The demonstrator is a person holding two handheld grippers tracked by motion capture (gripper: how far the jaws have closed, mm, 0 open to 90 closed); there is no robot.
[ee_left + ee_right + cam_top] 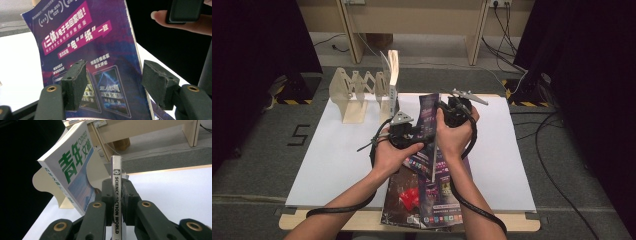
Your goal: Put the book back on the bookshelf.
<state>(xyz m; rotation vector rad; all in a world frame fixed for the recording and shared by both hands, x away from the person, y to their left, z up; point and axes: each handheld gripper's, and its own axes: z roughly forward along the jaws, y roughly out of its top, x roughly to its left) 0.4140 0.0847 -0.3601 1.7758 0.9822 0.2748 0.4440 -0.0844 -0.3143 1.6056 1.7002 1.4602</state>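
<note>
A purple magazine (428,111) stands upright above the middle of the table. My right gripper (444,111) is shut on its white spine (116,167), which reads "SCIENCE FICTION WORLD" and rises between the pressed pads of the right gripper (116,185). My left gripper (414,131) sits just left of it, facing its cover. In the left gripper view the purple cover (87,37) fills the space beyond the left gripper (113,75). Its jaws stand wide apart and the pads do not touch the cover.
A wooden accordion book rack (354,92) stands at the back left with a white book (393,70) leaning in it, green characters on its cover (72,162). More magazines (427,195) lie flat near the front edge. A white sheet (327,150) covers the table.
</note>
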